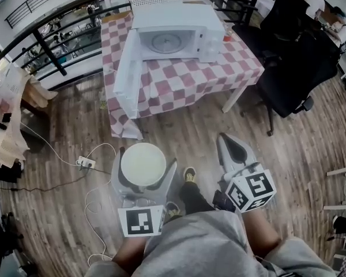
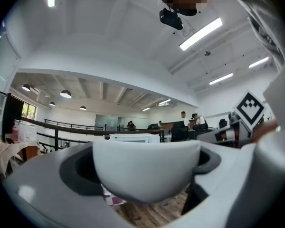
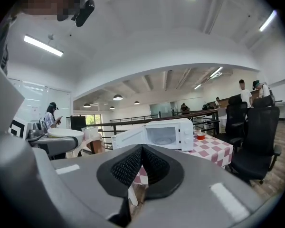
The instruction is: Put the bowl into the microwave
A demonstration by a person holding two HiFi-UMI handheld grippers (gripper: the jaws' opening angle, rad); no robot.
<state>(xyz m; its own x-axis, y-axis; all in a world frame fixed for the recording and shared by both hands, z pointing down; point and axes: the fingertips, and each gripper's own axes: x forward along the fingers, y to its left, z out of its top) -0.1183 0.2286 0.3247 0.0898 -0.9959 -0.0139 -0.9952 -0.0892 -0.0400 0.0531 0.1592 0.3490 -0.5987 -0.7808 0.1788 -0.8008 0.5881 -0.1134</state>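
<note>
A white bowl [image 1: 143,164] sits clamped between the jaws of my left gripper [image 1: 144,172], held level over the wooden floor; in the left gripper view the bowl [image 2: 146,170] fills the space between the jaws. My right gripper [image 1: 235,154] is shut with nothing in it, its black pads [image 3: 133,167] pressed together. The white microwave [image 1: 173,34] stands on the checked table [image 1: 179,77] ahead, door [image 1: 127,68] swung open to the left, glass turntable showing inside. The microwave [image 3: 164,134] also shows in the right gripper view.
Black office chairs [image 1: 294,68] stand right of the table. A black railing [image 1: 63,25] runs behind it. A power strip [image 1: 85,163] and white cables lie on the floor at left. A small red-topped container [image 3: 200,136] sits by the microwave.
</note>
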